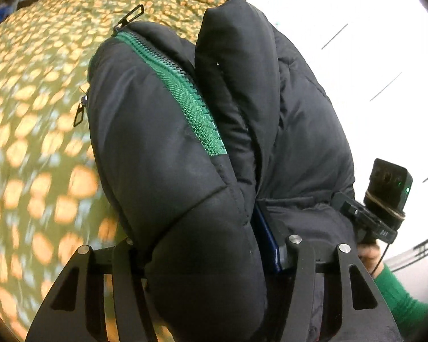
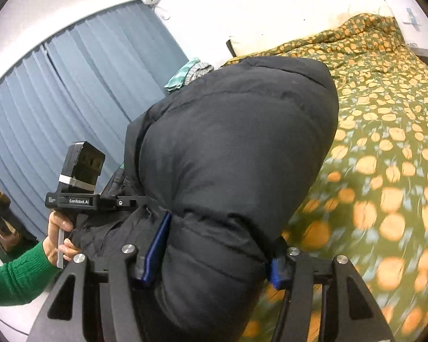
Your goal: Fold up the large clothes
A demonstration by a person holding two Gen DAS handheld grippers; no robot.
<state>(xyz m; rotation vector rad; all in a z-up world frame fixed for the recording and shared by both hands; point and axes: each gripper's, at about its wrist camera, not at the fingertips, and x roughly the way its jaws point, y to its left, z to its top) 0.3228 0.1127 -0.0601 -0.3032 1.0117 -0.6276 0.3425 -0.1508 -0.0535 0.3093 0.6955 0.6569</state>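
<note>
- Left wrist view: the left gripper has its fingers clamped on a thick bundle of the black padded puffer jacket with a green zipper; one blue finger pad shows pressed against the fabric on the right of the bundle, the other is hidden by it.
- The green zipper tape runs diagonally up the jacket to a black metal zipper pull at the top; a second pull hangs off the left edge.
- To the right, the right gripper is partly in view, held by a hand with a green sleeve.
- Behind lies the bed with an olive-green bedspread printed with orange shapes; the jacket is lifted in front of it.
- Right wrist view: the right gripper squeezes another puffy fold of the jacket between both blue pads.
- At the left, the left gripper is held by a hand in a green sleeve.
- Blue-grey pleated curtains hang behind; the bedspread spreads to the right.
</note>
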